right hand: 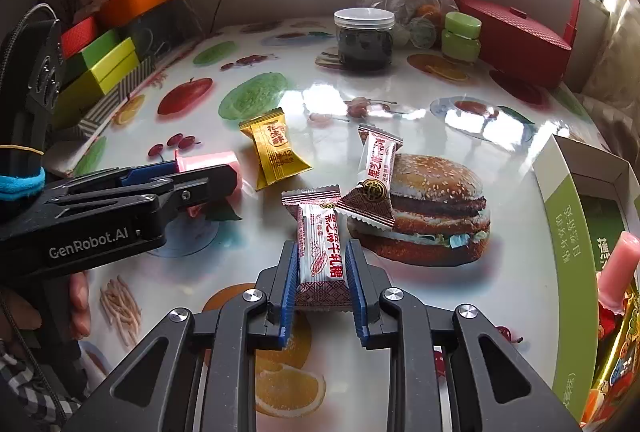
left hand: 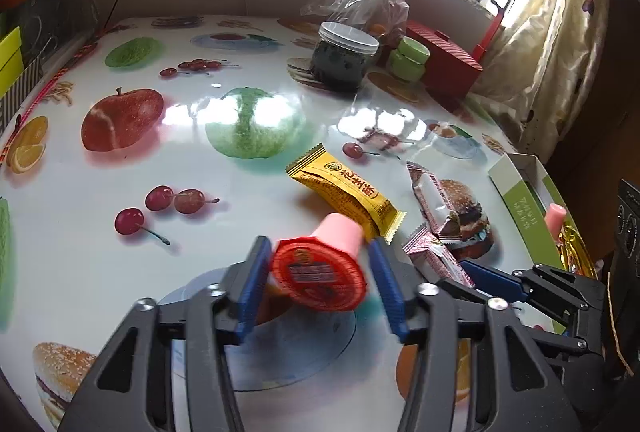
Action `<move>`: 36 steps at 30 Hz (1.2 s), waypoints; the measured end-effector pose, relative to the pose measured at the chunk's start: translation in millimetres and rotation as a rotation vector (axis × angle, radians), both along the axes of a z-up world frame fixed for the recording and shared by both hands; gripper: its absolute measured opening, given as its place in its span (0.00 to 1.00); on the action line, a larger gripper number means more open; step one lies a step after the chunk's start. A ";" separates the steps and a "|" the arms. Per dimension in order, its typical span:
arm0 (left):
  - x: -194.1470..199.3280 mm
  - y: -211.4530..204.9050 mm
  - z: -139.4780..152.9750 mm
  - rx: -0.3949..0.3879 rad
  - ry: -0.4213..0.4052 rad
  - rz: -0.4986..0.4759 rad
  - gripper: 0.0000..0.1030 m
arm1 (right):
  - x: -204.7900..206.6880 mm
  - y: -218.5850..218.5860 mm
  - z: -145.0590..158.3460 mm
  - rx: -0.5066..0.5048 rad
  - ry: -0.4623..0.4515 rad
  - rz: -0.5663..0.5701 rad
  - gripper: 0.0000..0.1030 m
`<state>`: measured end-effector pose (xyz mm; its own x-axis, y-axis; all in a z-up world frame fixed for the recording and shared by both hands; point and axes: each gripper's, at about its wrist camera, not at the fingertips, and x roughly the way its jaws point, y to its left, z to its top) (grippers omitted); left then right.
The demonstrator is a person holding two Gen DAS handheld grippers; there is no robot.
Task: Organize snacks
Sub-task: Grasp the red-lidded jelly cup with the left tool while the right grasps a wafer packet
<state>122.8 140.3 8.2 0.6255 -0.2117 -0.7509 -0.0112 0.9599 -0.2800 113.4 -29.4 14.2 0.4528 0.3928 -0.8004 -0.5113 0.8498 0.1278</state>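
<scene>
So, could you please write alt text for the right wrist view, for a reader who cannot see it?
The right gripper is shut on a red-and-white nougat candy lying on a table printed with fruit and a burger. To its left, the left gripper reaches around a pink jelly cup; a gold candy and a second nougat candy lie behind.

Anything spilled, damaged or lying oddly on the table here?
Nothing spilled or torn. The pink jelly cup with red foil lid lies on its side between the left tool jaws, and one maroon-and-white wrapped candy leans tilted against the other, which the right tool grips.
</scene>
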 end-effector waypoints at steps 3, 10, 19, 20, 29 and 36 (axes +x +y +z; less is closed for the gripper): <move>0.1 -0.7 0.1 0.000 0.000 -0.003 0.45 | -0.6 -1.3 0.2 0.003 0.000 -0.003 0.22; -0.5 -1.4 0.3 -0.001 0.002 -0.005 0.44 | -2.7 -3.8 1.9 0.011 -0.001 -0.004 0.20; -11.4 -8.0 3.6 -0.016 -0.003 -0.007 0.44 | -11.1 -9.9 7.2 0.027 -0.006 0.001 0.19; -12.3 -9.0 4.4 -0.013 -0.005 -0.007 0.44 | -12.0 -10.6 7.7 0.028 -0.008 0.000 0.19; -21.6 -19.1 13.8 -0.004 -0.020 -0.020 0.44 | -20.7 -23.3 14.9 0.053 -0.014 -0.014 0.19; -29.6 -33.4 29.3 0.002 -0.053 -0.049 0.44 | -29.6 -40.2 26.1 0.074 -0.034 -0.038 0.19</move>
